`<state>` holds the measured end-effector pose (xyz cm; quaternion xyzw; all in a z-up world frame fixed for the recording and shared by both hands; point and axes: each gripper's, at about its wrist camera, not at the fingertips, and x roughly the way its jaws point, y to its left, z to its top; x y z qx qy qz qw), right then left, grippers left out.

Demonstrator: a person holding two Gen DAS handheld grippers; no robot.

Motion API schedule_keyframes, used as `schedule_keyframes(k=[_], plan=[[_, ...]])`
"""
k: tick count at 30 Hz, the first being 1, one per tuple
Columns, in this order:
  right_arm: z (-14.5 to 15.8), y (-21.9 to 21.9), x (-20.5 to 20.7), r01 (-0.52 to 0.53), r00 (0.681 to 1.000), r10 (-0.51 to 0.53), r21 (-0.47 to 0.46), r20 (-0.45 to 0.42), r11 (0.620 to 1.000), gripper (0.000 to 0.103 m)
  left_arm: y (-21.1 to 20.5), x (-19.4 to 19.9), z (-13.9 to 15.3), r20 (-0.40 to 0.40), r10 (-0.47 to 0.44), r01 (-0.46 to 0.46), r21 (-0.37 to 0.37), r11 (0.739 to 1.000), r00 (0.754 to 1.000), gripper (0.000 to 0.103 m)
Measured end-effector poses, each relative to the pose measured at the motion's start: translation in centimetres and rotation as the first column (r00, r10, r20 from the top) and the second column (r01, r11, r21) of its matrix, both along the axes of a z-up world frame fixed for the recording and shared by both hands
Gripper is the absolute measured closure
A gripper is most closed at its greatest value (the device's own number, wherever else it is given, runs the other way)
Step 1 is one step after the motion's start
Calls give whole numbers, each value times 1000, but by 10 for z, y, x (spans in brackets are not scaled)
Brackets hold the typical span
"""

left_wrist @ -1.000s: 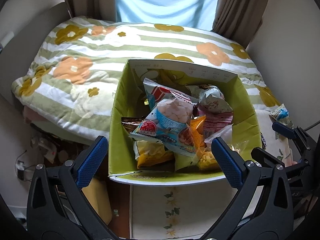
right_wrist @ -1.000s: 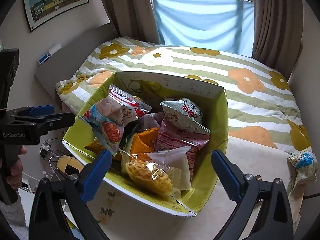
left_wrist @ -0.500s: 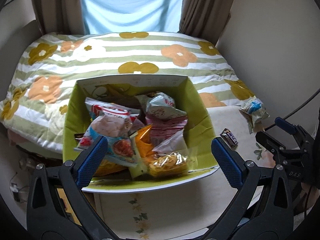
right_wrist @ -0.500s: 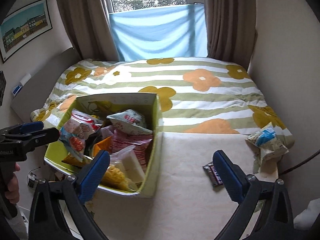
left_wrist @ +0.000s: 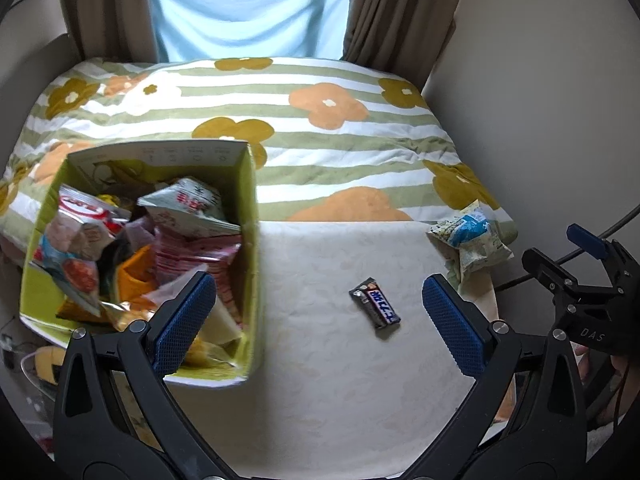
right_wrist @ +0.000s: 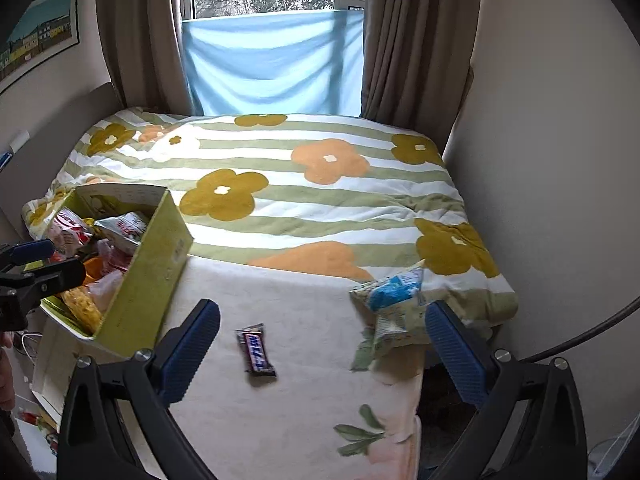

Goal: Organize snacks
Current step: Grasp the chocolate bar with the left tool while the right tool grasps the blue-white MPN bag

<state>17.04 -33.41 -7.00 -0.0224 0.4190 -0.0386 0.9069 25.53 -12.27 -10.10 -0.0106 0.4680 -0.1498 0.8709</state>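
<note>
Your left gripper (left_wrist: 320,316) is wide open and holds nothing. Your right gripper (right_wrist: 322,340) is wide open too, and it is empty.

The green box (left_wrist: 254,240) sits on the left side of the table (left_wrist: 328,392). It is full of snack bags. A white bag with red letters (left_wrist: 188,204) lies on top near the back. A pink bag (left_wrist: 192,256) is under it. An orange bag (left_wrist: 136,276) is next to the pink one. A clear bag of yellow snacks (right_wrist: 82,304) is at the front of the box.

A small dark candy bar (left_wrist: 375,308) lies flat on the table cloth, by itself. It is to the right of the box and not touching it. In your right view it lies between your two blue fingers (right_wrist: 188,350), a little ahead of them.

A blue and white snack bag (left_wrist: 470,240) sits at the far right edge of the table, where the table meets the bed (left_wrist: 320,128). It is well apart from the box. In the right view, the bag (right_wrist: 394,300) is just beside your right finger.

The bed has a cover with green stripes and big flowers.
</note>
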Motion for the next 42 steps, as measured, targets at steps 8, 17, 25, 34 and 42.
schedule_keyframes(k=[8,17,25,34,42], plan=[[-33,-63,25,-33,999,34,23,-38,999,1,-64,0,-56,-65,108,-108,14,994,992,1],[-89,-96,57,-32,993,37,49,-110,998,1,-102,11,-139,-180,166,-158,58,986,969,14],[-131,-103,71,-54,987,55,12,-154,998,1,-111,23,-195,-237,212,-191,108,976,948,34],[-149,-103,77,-65,982,62,-15,-181,998,1,-118,25,-197,-194,210,-176,178,968,958,58],[-158,-100,85,-75,977,62,-58,-204,995,1,-113,29,-194,-209,176,-143,164,976,962,77]])
